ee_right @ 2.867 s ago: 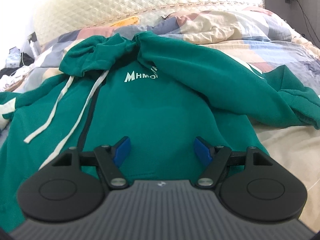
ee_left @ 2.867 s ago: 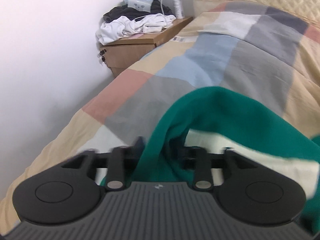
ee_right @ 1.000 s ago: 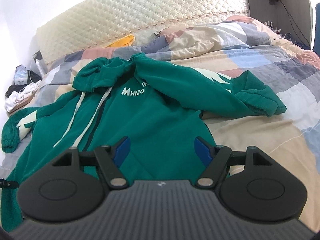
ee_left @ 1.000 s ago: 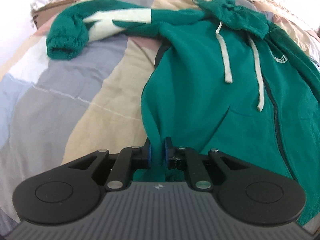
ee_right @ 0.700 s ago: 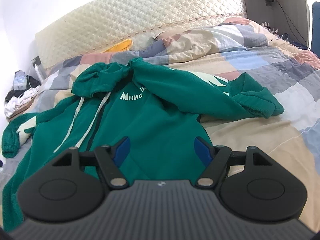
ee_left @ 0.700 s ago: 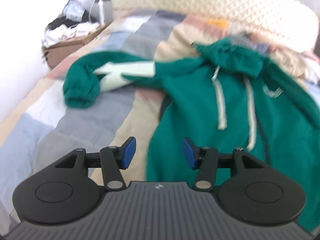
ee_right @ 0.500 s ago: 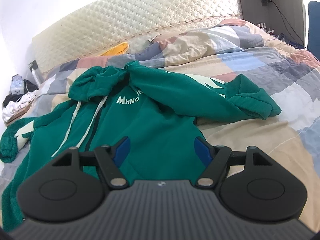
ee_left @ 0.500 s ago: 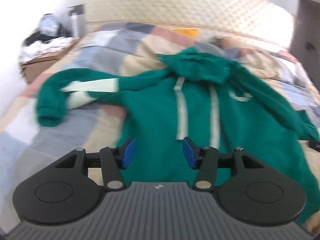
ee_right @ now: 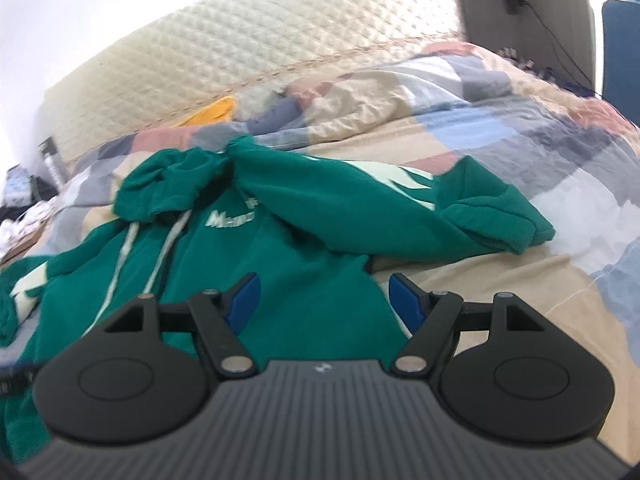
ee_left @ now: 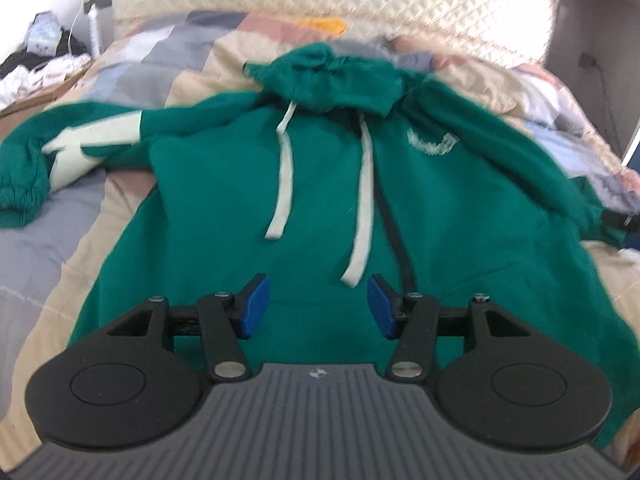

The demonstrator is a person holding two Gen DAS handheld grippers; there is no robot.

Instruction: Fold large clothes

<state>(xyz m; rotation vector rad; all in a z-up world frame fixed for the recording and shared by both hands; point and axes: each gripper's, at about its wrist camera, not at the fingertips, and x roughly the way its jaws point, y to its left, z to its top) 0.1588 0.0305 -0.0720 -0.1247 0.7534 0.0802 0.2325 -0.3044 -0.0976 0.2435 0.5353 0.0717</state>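
While both grippers' fingers [ee_left: 256,306] gape empty, the hoodie [ee_left: 332,216] sprawls across the patchwork quilt [ee_right: 500,280].

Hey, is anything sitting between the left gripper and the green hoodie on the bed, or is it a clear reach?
Nothing visible stands in the way. The left gripper is open, with only the green hoodie spread flat on the patchwork quilt directly ahead. Its two white drawstrings lie loose on the chest, part of the garment rather than an obstacle.

Cream quilted headboard [ee_left: 400,12] behind a patchwork duvet [ee_right: 500,140]; cluttered nightstand [ee_left: 36,76].
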